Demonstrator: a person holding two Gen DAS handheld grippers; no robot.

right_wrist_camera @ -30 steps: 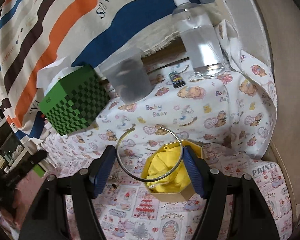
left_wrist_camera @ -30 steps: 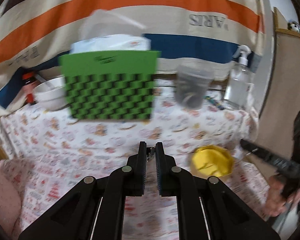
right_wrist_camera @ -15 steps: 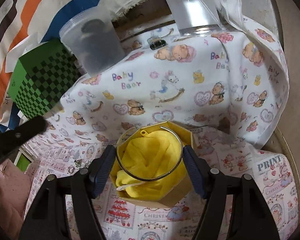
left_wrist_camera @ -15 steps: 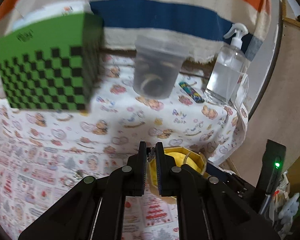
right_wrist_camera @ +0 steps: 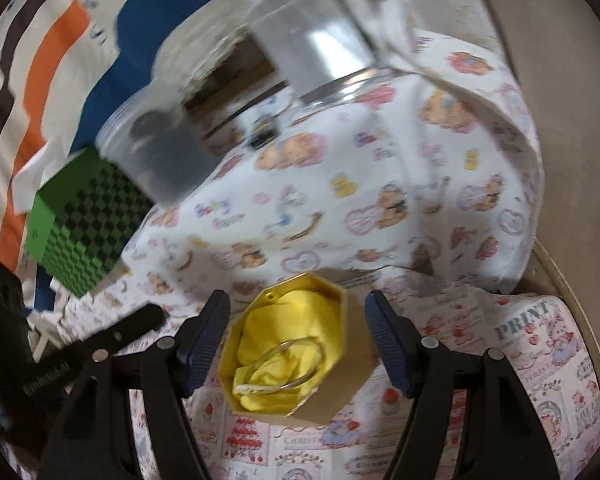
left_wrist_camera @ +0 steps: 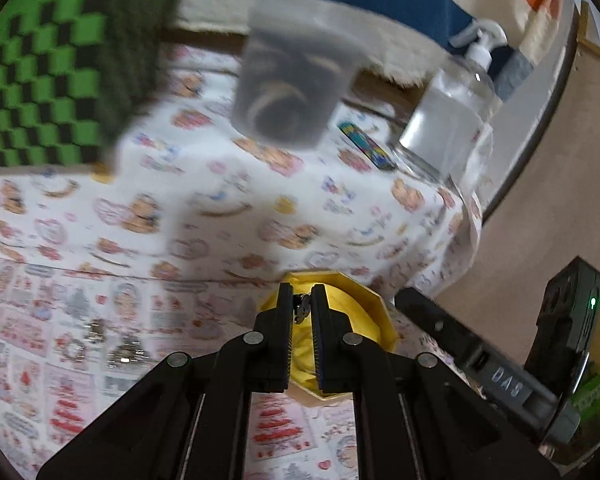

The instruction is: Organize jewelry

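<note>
Draped over the back of the scene is a broad striped cloth in cream, orange, blue and brown (right_wrist_camera: 60, 52), and below it a table covered in a white printed fabric with bears and Christmas motifs (left_wrist_camera: 228, 216). On it stand a green-and-black chequered box (right_wrist_camera: 80, 232), a clear plastic pump bottle (left_wrist_camera: 452, 120), a frosted plastic tub (left_wrist_camera: 292, 92) and, nearest the tongs, a hexagonal cardboard box lined with yellow cloth (right_wrist_camera: 332, 384). A thin silver bangle (right_wrist_camera: 284, 364) lies loose on that lining, below and between the right gripper (right_wrist_camera: 298, 344) fingers, whose jaws stand wide apart and touch nothing. The left gripper (left_wrist_camera: 302, 310) is pinched together on a small metal trinket (left_wrist_camera: 301, 307) (too small and dark to identify), poised at the box's far rim, over the yellow lining. To finish the drop well, I judge the left tongs should come fully over the lining before parting, so the trinket lands on the cloth rather than the rim. More small silver pieces (left_wrist_camera: 128, 354) wait on the fabric at left.
</note>
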